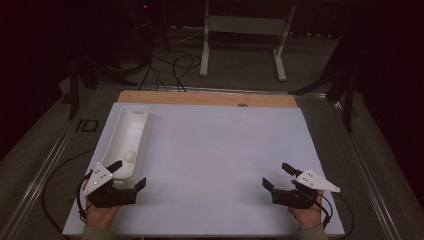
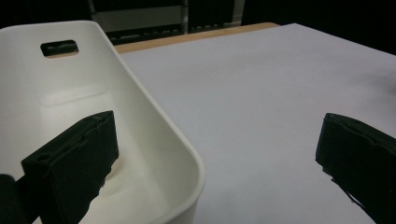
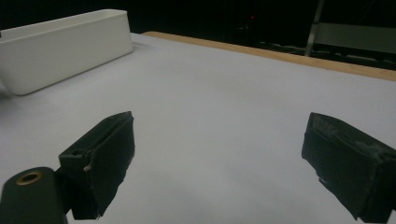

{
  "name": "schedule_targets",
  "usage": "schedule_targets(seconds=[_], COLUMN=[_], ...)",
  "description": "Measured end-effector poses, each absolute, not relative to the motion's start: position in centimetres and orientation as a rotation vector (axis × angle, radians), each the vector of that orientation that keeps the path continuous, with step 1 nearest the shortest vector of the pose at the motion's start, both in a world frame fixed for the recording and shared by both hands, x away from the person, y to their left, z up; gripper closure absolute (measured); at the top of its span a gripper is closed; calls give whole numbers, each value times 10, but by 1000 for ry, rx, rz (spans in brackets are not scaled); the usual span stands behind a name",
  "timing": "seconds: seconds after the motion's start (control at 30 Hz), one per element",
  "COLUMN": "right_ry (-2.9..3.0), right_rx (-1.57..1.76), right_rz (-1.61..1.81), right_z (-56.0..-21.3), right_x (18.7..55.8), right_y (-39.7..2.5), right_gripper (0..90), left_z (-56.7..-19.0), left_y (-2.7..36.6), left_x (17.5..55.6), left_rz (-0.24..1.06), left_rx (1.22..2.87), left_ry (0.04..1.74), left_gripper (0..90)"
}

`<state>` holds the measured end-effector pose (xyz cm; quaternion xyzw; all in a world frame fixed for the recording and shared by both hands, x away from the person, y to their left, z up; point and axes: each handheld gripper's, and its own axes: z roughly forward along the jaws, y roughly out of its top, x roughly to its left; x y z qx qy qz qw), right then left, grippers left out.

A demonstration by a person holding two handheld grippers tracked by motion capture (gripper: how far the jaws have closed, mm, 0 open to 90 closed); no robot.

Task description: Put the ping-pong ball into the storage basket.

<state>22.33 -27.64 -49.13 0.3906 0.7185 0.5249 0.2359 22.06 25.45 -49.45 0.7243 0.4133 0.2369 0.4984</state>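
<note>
Ball (image 1: 130, 157) in white bin (image 1: 131, 118), just beyond your left tongs (image 1: 129, 174), the nearer pair; both left and right tongs (image 1: 274, 176) gape, empty.

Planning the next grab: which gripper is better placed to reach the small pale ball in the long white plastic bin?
Left. The left gripper is open at the near end of the long white plastic bin, beside the small pale ball. The right gripper, also open, sits across the white table.
</note>
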Motion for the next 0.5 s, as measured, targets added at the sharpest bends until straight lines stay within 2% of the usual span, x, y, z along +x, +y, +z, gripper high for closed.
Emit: schedule_targets(seconds=[0.5], right_ry=[1951], right_rx=[1060], right_rz=[1456], right_z=[-494], right_x=[224], right_y=[-278], right_gripper=[91], left_z=[-498], left_y=[255], left_x=[222], left_rz=[584], left_rx=[1764], left_ry=[1009], left_gripper=[0])
